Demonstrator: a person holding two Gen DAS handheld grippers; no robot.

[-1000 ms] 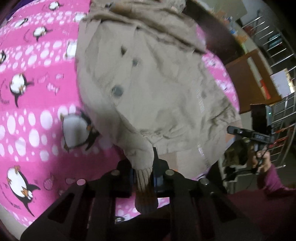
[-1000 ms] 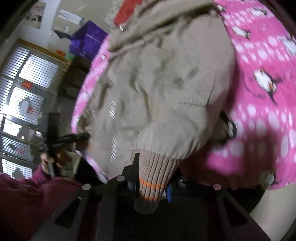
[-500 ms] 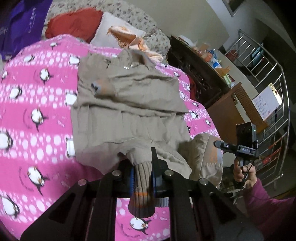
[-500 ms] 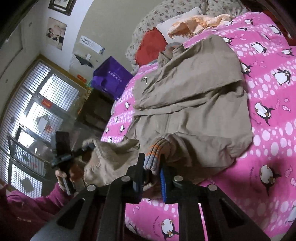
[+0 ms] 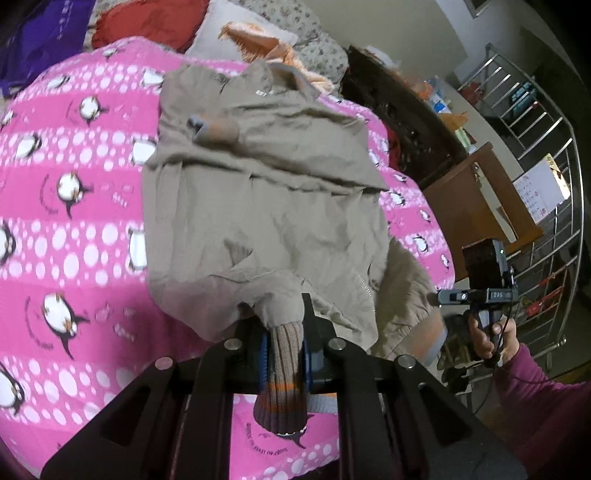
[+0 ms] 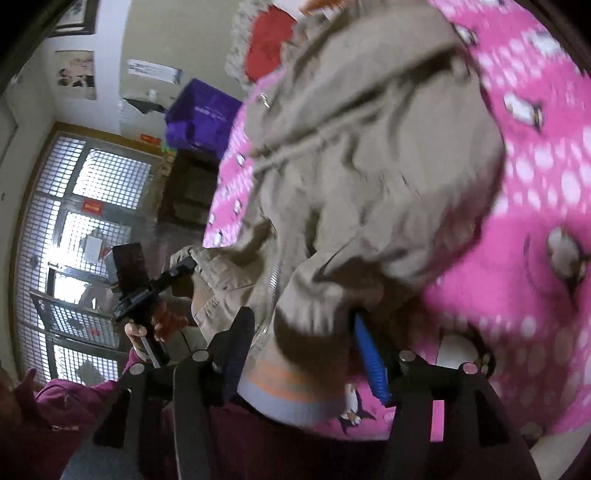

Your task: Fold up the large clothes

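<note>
A large khaki jacket lies on a pink penguin-print bedspread, one sleeve folded across its chest. My left gripper is shut on the jacket's ribbed knit hem at the near edge of the bed. In the right wrist view the jacket fills the middle. My right gripper has its jaws spread wide, with the striped hem band lying loosely between them. The right gripper also shows in the left wrist view, at the jacket's right corner.
Pillows, a red cushion and an orange cloth lie at the head of the bed. A dark wooden cabinet and a metal rack stand to the right. A purple bag and barred windows are to the left.
Both grippers pulled back from the raised jacket and laid it down flatter on the bed. My right gripper, shut on the hem before, now has its jaws apart.
</note>
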